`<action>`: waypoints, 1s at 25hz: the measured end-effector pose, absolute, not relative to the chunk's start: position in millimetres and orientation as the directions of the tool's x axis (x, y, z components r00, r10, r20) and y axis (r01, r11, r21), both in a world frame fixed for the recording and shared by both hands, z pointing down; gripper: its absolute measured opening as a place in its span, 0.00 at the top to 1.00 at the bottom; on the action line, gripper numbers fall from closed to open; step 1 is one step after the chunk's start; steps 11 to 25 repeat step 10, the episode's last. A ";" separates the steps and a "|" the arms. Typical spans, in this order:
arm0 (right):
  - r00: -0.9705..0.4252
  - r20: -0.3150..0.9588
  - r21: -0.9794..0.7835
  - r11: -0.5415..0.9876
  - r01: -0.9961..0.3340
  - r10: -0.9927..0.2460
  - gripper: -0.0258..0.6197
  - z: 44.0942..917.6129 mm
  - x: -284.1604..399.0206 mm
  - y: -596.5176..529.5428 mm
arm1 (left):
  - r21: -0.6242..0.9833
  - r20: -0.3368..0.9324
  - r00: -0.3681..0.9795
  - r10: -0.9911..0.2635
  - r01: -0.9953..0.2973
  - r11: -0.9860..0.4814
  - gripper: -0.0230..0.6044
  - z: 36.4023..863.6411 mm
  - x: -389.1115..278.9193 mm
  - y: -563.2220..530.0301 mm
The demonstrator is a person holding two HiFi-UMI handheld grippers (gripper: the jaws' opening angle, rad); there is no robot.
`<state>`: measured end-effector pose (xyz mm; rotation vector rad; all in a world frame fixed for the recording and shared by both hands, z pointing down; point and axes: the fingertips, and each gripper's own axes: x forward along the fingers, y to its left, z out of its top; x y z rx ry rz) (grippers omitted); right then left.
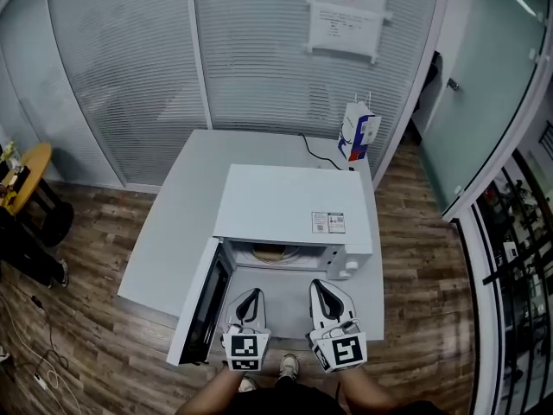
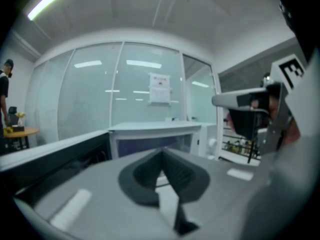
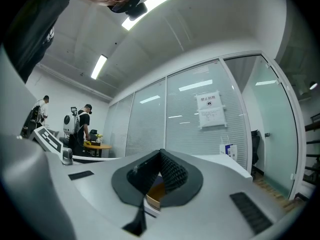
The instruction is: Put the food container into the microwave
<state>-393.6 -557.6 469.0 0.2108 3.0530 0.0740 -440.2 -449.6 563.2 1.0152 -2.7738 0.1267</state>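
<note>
The white microwave (image 1: 294, 206) stands on a white table (image 1: 186, 188) with its door (image 1: 203, 305) swung open to the left. Inside the cavity lies a brown, round food container (image 1: 272, 253); only its front part shows. It also shows as a brown patch, the food container (image 3: 156, 191), seen under the right jaws. My left gripper (image 1: 253, 293) (image 2: 162, 151) and right gripper (image 1: 320, 286) (image 3: 161, 153) hover side by side just in front of the opening. Both are shut, and neither holds anything.
A blue and white carton (image 1: 357, 132) stands at the table's back right corner, by a black cable. Frosted glass walls close off the back. A small yellow round table (image 1: 26, 175) is at the far left. People (image 3: 82, 129) stand far off in the right gripper view.
</note>
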 end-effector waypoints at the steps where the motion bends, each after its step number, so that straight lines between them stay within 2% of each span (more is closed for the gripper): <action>1: -0.987 -0.077 0.054 0.989 0.136 0.140 0.96 467.9 -392.6 -557.9 | -0.017 0.200 -0.750 -0.631 -0.646 0.763 0.95 562.7 -440.7 -450.1; 25: -0.987 -0.085 0.044 0.990 0.134 0.138 0.96 472.9 -396.3 -565.1 | -0.031 0.208 -0.750 -0.628 -0.647 0.762 0.95 569.6 -446.8 -458.3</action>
